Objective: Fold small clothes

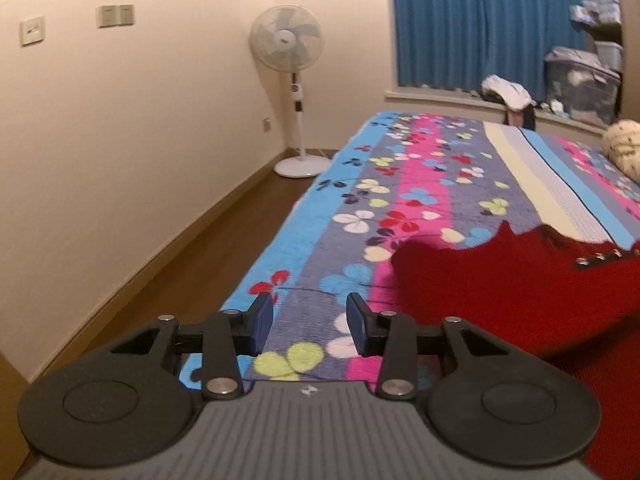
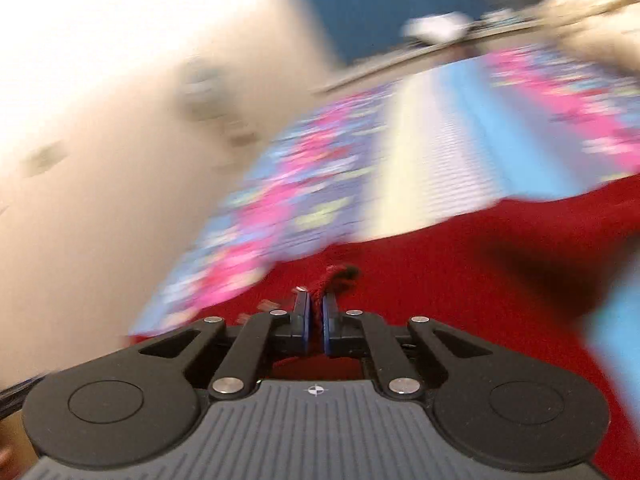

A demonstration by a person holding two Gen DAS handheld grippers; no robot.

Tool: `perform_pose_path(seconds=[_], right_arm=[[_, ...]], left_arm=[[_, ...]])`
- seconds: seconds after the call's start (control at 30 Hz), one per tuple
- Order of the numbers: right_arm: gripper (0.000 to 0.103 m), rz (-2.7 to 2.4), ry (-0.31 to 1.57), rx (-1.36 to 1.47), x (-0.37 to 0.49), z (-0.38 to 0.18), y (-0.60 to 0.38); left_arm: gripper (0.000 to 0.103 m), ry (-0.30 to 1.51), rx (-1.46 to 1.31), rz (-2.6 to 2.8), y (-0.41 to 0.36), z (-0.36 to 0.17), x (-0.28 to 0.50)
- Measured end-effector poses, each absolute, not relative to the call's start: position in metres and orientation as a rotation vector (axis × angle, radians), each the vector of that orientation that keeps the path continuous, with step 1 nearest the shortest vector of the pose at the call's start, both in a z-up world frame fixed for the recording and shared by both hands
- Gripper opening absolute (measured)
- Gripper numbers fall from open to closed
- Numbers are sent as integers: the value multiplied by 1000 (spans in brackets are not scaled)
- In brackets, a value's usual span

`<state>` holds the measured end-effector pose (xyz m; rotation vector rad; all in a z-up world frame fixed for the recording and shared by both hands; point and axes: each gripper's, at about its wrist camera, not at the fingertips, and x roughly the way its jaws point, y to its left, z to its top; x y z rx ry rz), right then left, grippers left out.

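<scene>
The left gripper (image 1: 310, 322) sits low in the frame with its 2 blue-padded fingers (image 1: 262, 322) spread apart, nothing between them, just the floral bedspread (image 1: 400, 184) showing through the gap. It hangs over the near left edge of the bed, with the red knit garment (image 1: 520, 292) off to the lower right of that view, its ragged-looking upper edge rising above the quilt and a row of small metal eyelets (image 1: 600, 258) along a dark strip near the right edge.

The right wrist view is really smeared, so most of the room is just streaks. The sharp part is the right gripper (image 2: 316, 318) at bottom center: its 2 fingers are pinched nearly together with a bunched bit of the red knit garment (image 2: 460, 264) clamped between them, and a little tuft of red and dark fabric pokes out past the tips. The rest of the red knit fills the lower right of that frame, lying over the bedspread (image 2: 440, 152).

Back in the left view there's a white pedestal fan (image 1: 288, 40) in the corner at top center, a blue curtain (image 1: 480, 20) at upper right, and wall switches (image 1: 116, 15) at upper left, plus wood flooring (image 1: 160, 292) along the left side of the bed.
</scene>
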<state>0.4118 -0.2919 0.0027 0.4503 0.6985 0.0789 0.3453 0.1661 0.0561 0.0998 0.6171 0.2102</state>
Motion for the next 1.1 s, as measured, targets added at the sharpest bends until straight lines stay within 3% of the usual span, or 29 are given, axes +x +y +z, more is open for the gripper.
perform_pose_path(seconds=[0.17, 0.4, 0.6, 0.77, 0.83, 0.9, 0.97, 1.1], right_arm=[[6, -95, 912, 476, 426, -38, -331], [5, -70, 750, 562, 422, -17, -348], [6, -123, 860, 600, 436, -49, -362], [26, -94, 920, 612, 440, -58, -361], [26, -90, 923, 627, 441, -62, -362], [26, -83, 920, 609, 444, -62, -361], [11, -85, 906, 579, 445, -60, -359], [7, -53, 764, 599, 439, -32, -364]], left_arm=[[45, 654, 107, 149, 153, 43, 358], [45, 713, 45, 8, 132, 27, 373], [45, 802, -9, -59, 121, 3, 393], [45, 830, -35, -101, 108, -8, 406], [45, 835, -40, -122, 103, -10, 411], [45, 841, -30, -134, 98, -13, 414], [45, 869, 1, -130, 93, -22, 419], [45, 937, 50, -111, 88, -39, 428]])
